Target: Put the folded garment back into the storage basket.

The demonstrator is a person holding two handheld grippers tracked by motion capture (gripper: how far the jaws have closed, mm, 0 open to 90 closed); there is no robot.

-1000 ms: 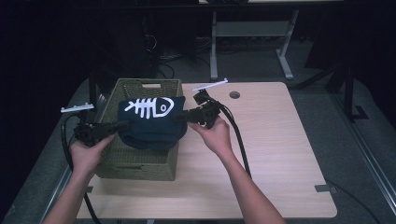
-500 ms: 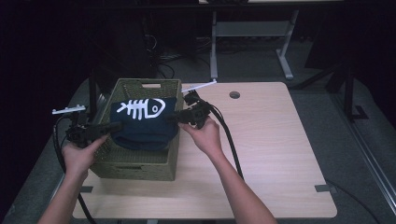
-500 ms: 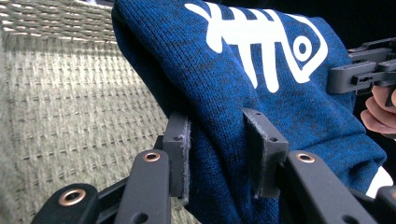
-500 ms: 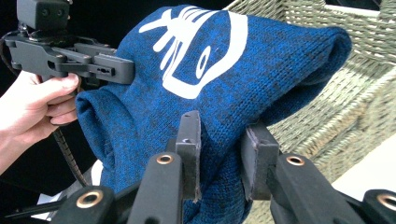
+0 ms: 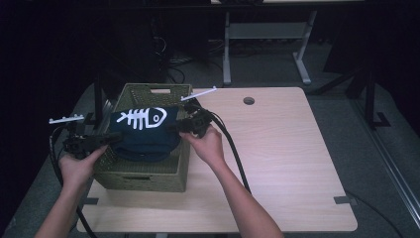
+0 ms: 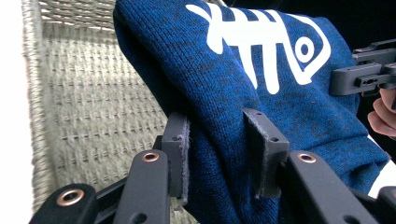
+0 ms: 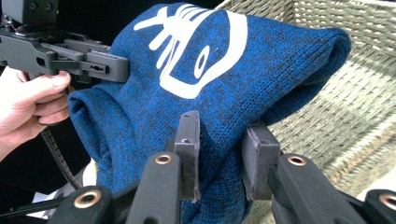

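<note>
While the high view looks down on the wooden table point(image 5: 277, 148), a folded dark blue sweater point(image 5: 146, 136) with a white fish-skeleton print point(image 5: 141, 118) hangs between the two grippers, directly over the open top of an olive woven basket point(image 5: 148, 171) that stands at the table's left side. The left gripper point(image 5: 106, 140) grips the sweater's left edge, and the left hand point(image 5: 79, 166) holds that tool near the basket's left wall. The right gripper point(image 5: 179, 127) grips the sweater's right edge, with the right hand point(image 5: 207, 146) wrapped round it above the basket's right rim. A black cable point(image 5: 233, 148) trails from the right gripper across the table toward the person.

Seen from the left gripper view, the left gripper point(image 6: 222, 154) has its two black jaws pressed onto a thick fold of the blue knit sweater point(image 6: 243, 84), cloth bunched between them. The fish-skeleton print point(image 6: 261, 39) lies on the upper face, the basket's woven inner wall point(image 6: 88, 112) is beside and below the cloth, and the right gripper point(image 6: 364, 74) bites the far edge.

From the right gripper view, the right gripper point(image 7: 219, 154) likewise pinches a fold of the sweater point(image 7: 261, 70) between its jaws. The left gripper point(image 7: 74, 58) clamps the opposite edge, held by the left hand point(image 7: 28, 107), and the basket's weave point(image 7: 355, 107) is behind and below the sweater.
</note>
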